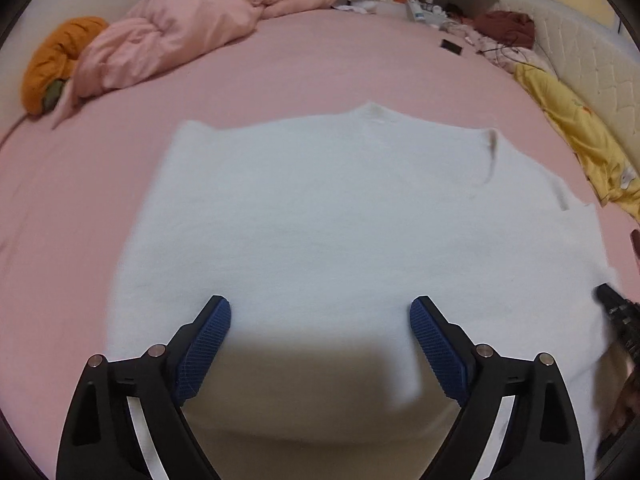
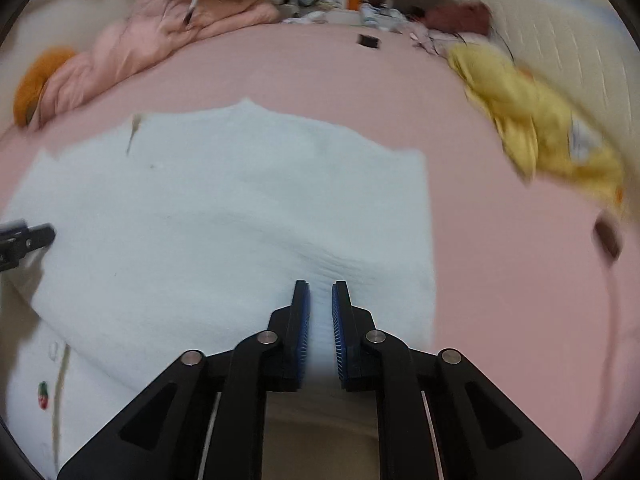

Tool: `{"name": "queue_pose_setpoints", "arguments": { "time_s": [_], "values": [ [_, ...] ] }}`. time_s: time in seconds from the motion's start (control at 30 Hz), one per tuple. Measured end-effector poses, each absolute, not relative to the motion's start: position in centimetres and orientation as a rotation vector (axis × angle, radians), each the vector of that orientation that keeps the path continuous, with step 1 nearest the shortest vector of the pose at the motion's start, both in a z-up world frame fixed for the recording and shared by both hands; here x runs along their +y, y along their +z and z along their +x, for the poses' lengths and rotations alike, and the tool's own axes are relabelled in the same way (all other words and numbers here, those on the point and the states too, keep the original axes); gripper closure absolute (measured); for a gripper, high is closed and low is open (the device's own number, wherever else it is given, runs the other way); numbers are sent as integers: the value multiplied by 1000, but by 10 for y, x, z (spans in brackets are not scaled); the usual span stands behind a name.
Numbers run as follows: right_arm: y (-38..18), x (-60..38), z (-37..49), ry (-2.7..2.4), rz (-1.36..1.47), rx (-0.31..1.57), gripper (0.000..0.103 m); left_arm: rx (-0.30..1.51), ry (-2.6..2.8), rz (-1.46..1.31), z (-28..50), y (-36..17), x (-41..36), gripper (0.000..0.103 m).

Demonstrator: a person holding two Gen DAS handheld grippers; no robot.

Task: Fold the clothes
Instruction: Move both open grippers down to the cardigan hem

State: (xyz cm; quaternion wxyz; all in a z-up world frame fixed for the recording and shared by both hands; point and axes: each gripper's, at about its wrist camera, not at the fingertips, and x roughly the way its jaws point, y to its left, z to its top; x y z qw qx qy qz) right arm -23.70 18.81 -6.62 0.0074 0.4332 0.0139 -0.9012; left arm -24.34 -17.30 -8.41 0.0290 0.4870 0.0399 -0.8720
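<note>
The pink bed sheet [image 1: 320, 64] fills both views, and the white knit garment [image 1: 320, 208] lies spread across its near middle, already doubled over itself in the right wrist view, where an upper layer overlaps a lower panel bearing a small cherry motif [image 2: 42, 395]; it looks soft, thick and limp, light enough to lift by an edge yet likely to sag and drag between two holds, so corners and the folded edge seem the best places to pinch; the knit surface should grip well against ribbed pads and seems unlikely to slip. A pink duvet [image 1: 176, 32] is heaped at the far side, a yellow cloth [image 1: 576, 136] lies along the right edge, well apart from the garment. The left gripper [image 1: 320, 312] hovers over the near hem, jaws wide apart and holding nothing; the right gripper [image 2: 321, 292] has its pads nearly together, with white knit showing in the narrow gap; whether it pinches the cloth I cannot tell.
</note>
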Motion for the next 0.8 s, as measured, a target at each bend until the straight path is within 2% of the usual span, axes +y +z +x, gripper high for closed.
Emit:
{"name": "queue_pose_setpoints", "arguments": {
  "time_s": [0.07, 0.1, 0.13, 0.17, 0.23, 0.33, 0.4, 0.67, 0.8],
  "values": [
    [-60, 205, -226, -2912, 1366, 47, 90, 35, -2662, 1485, -235, -83, -187, 11],
    [-57, 208, -226, -2947, 1392, 58, 76, 16, -2646, 1488, -228, -81, -199, 11],
    [-52, 211, -220, -2982, 1410, 68, 68, 1, -2620, 1481, -225, -79, -204, 11],
    [-46, 217, -217, -3023, 1423, 82, 65, -36, -2544, 1459, -218, -76, -212, 11],
    [-29, 220, -206, -3074, 1443, 89, 65, -7, -2450, 1415, -201, -62, -230, 11],
    [-7, 202, -175, -3030, 1459, 32, 64, 193, -2488, 1417, -168, -43, -235, 11],
    [2, 188, -151, -2939, 1475, 4, 64, 256, -2510, 1474, -140, -36, -222, 11],
    [14, 135, -46, -2785, 1521, 29, 64, 161, -2558, 1670, -29, -42, -128, 11],
    [16, 134, -15, -2710, 1615, -14, 64, 204, -2575, 1765, 13, -45, -102, 11]
  ]
}}
